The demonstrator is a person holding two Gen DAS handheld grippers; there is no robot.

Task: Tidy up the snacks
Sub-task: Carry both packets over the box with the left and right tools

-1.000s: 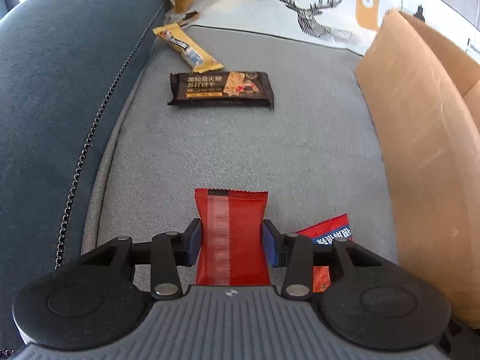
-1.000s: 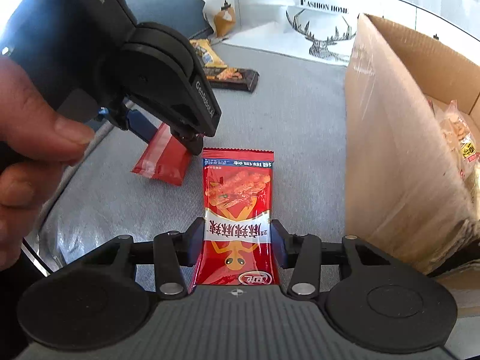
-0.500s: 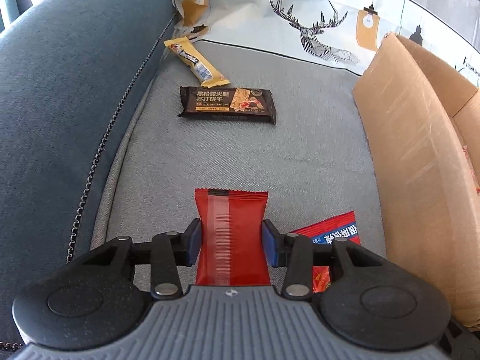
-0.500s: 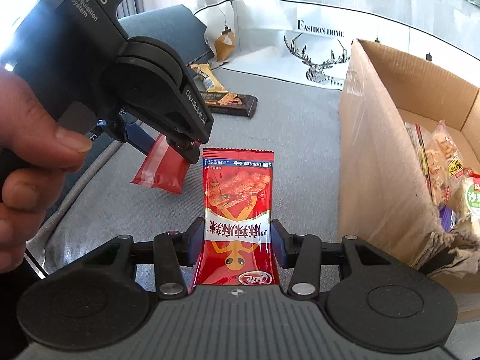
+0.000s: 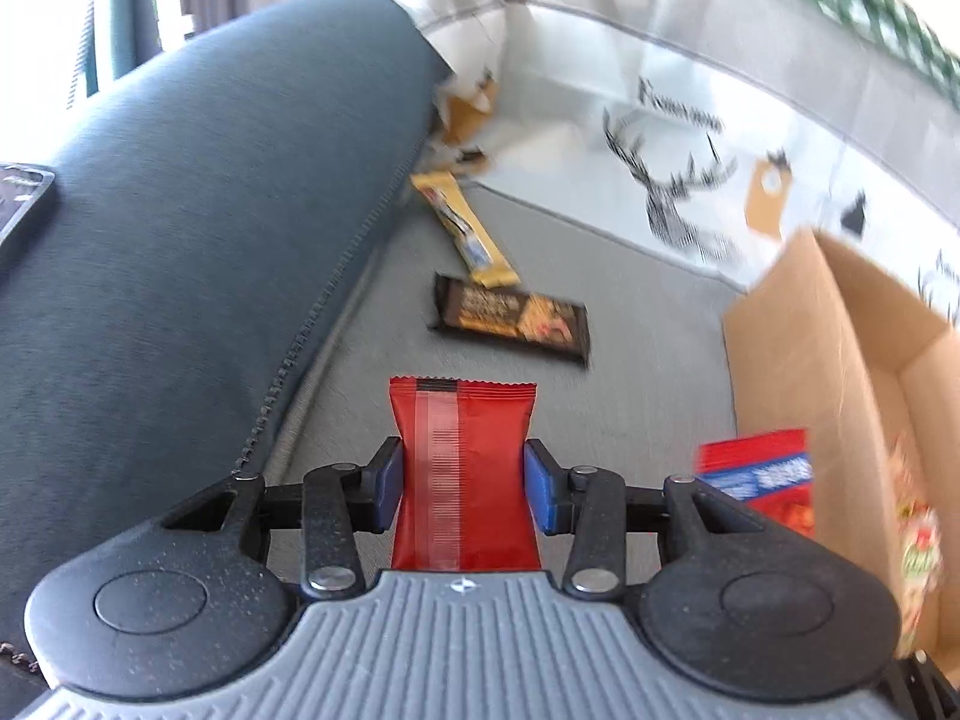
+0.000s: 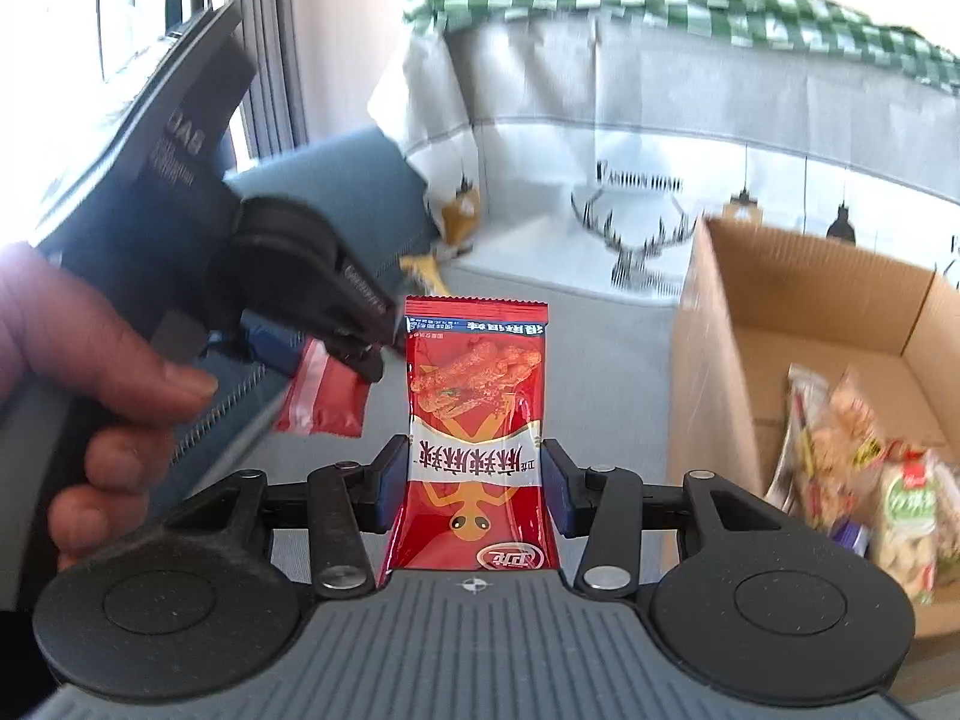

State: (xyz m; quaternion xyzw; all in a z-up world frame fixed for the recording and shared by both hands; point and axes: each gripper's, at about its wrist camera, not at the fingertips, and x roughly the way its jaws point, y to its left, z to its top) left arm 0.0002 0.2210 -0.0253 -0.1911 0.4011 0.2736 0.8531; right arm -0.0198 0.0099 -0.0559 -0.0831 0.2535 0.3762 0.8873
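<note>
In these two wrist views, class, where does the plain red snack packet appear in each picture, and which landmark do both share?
Left wrist view: the plain red snack packet stands at bottom centre, clamped in the left gripper.
Right wrist view: it hangs left of centre, below the left gripper.
Shared landmark: the cardboard box, at the right edge in both.

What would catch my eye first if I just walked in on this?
Probably the two red snack packets, each pinched between a handheld tool's fingers: a plain red packet in the left gripper and a printed red packet in the right gripper. To the right stands an open cardboard box with snack bags already inside. Farther back, a dark bar and a yellow bar lie on the grey cushion.
</note>
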